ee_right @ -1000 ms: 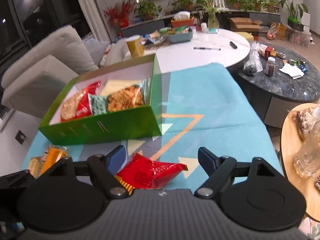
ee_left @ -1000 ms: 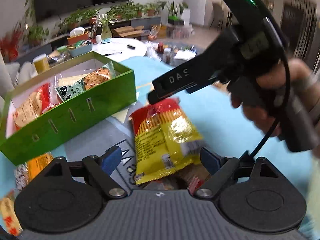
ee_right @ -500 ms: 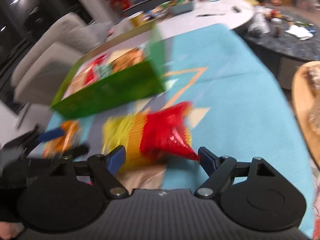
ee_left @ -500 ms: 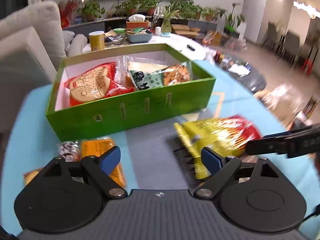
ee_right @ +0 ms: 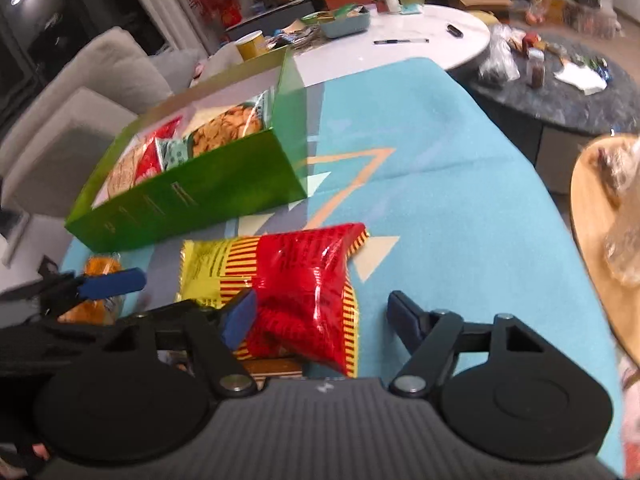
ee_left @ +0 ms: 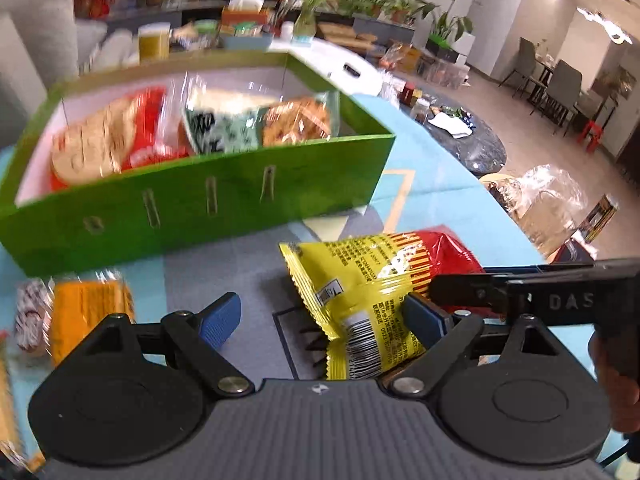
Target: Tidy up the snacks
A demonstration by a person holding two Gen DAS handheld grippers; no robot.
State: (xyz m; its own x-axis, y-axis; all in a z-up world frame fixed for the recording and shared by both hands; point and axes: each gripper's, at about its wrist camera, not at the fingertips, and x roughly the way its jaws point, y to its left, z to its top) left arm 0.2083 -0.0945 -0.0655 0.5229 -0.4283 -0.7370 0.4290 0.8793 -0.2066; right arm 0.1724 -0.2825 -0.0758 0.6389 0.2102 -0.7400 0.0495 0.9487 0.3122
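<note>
A yellow-and-red snack bag (ee_left: 360, 276) lies on the cloth in front of the green box (ee_left: 200, 216), which holds several snack packs. My left gripper (ee_left: 322, 318) is open, and the bag's yellow end sits inside its jaws against the right finger. From the other side, my right gripper (ee_right: 322, 316) straddles the bag's red end (ee_right: 304, 272). Its jaws are closing: the left pad (ee_right: 240, 316) touches the bag, while the right pad stands clear of it. An orange pack (ee_left: 88, 308) lies left of the bag.
The green box (ee_right: 200, 200) stands on a teal patterned tablecloth (ee_right: 440, 160). Behind it are a grey sofa (ee_right: 80, 92) and a white round table (ee_right: 440, 32) with clutter. A dark marble table (ee_right: 580, 96) and a wooden side table (ee_right: 592, 216) stand to the right.
My left gripper has rolled and swung left, so the bag now lies by its right finger. My right gripper has come down over the bag's red end and its jaws have narrowed.
</note>
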